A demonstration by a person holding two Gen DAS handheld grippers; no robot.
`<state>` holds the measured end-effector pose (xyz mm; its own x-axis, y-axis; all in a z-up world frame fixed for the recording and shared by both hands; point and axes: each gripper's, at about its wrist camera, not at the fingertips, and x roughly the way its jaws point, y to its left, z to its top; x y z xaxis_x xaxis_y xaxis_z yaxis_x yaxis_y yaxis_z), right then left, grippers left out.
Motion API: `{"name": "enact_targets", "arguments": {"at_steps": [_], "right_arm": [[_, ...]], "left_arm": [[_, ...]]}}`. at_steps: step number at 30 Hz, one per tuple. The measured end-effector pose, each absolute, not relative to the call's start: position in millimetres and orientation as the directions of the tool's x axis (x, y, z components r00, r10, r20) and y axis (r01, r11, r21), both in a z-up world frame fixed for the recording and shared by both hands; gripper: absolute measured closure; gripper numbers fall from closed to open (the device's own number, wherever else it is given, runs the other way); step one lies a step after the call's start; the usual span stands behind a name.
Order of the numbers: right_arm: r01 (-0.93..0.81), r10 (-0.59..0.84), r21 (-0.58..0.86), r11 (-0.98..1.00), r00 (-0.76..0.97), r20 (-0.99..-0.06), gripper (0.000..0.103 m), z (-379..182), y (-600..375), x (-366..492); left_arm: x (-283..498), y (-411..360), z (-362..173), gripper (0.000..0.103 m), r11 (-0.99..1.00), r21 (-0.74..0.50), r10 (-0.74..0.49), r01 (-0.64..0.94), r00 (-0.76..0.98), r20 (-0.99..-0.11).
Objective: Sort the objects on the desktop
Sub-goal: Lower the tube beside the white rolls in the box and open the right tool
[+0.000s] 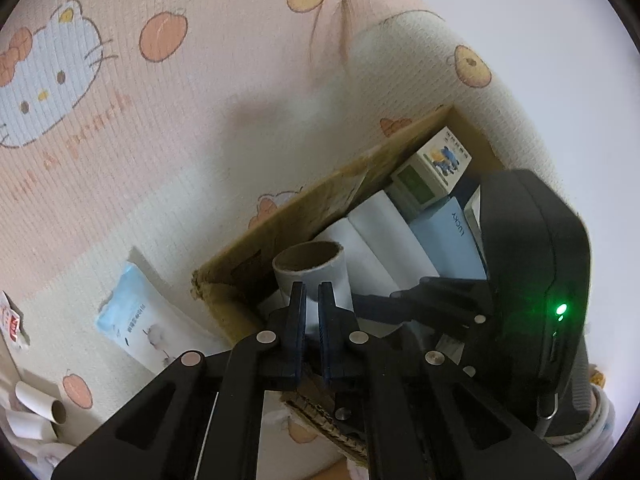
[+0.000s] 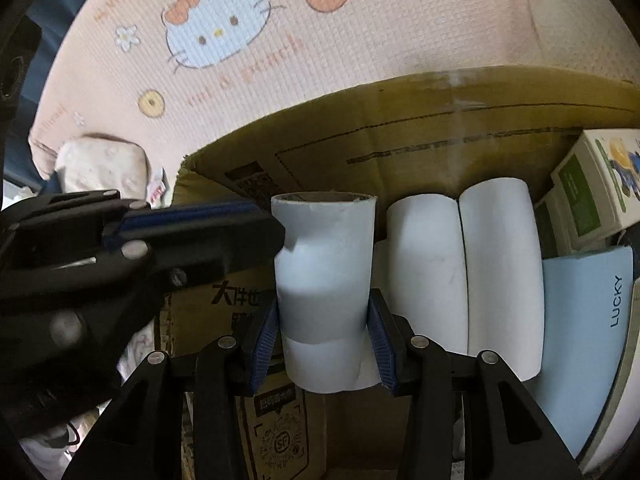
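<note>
1. The paper tube (image 2: 325, 280) is a white-wrapped cardboard core with a brown hollow end and a slightly torn upper rim; a seam crosses its lower part.
2. It is over the open cardboard box (image 2: 400, 120), its long axis running away from the right wrist camera and its open end (image 1: 309, 257) showing toward the left one.
3. At the left of the right wrist view, the left gripper (image 1: 312, 300) reaches in, its blue-padded fingers (image 2: 192, 216) nearly together; their tips lie against the tube's upper left side, but whether they pinch its wall cannot be told.
4. The right gripper (image 2: 325, 344) has its fingers (image 2: 378, 344) pressed on both sides of the tube's lower part, gripping it.
5. Right of the tube, two white rolls (image 2: 464, 280) lie side by side in the box, then a light blue "LUCKY" packet (image 2: 588, 340) and a green-and-white carton (image 2: 592, 200), both cut off by the frame edge.
6. The box stands on a cat-printed mat (image 2: 240, 60). In the left wrist view a pale blue pouch (image 1: 140, 320) lies on the mat, and more tubes (image 1: 40, 404) are half hidden at the bottom left edge.
</note>
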<state>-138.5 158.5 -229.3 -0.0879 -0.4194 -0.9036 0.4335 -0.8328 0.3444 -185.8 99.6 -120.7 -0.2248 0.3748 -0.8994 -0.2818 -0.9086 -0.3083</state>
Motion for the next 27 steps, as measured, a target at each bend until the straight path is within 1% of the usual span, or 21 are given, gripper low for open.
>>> {"name": "enact_targets", "arguments": {"at_steps": [4,12,15,19,22,27], "right_arm": [[0.432,-0.389,0.324,-0.842,-0.071,-0.918,0.062,-227.5,159.2,-140.5],[0.485,-0.302,0.22,-0.847,-0.096,-0.949,0.062,-216.6,148.5,-143.7],[0.49,-0.308,0.224,-0.842,-0.096,-0.946,0.062,-211.4,152.5,-146.9],[0.502,-0.273,0.182,-0.845,-0.114,-0.955,0.062,-206.5,158.0,-148.3],[0.503,-0.292,0.197,-0.841,-0.117,-0.949,0.062,-199.3,165.1,-141.6],[0.511,-0.283,0.16,-0.844,-0.173,-0.943,0.062,-176.8,184.5,-122.6]], "left_arm": [[-185.0,99.3,-122.0,0.096,-0.904,-0.3,0.375,-0.306,-0.229,-0.898],[-184.3,101.2,-121.5,0.096,-0.889,-0.303,0.39,-0.342,-0.221,-0.894],[-185.3,99.9,-122.9,0.096,-0.883,-0.315,0.402,-0.348,-0.214,-0.89],[-184.9,101.1,-121.3,0.096,-0.883,-0.311,0.4,-0.352,-0.215,-0.891],[-183.8,100.1,-114.8,0.096,-0.876,-0.321,0.418,-0.361,-0.233,-0.878],[-170.9,91.6,-96.0,0.095,-0.857,-0.344,0.475,-0.383,-0.331,-0.815]]}}
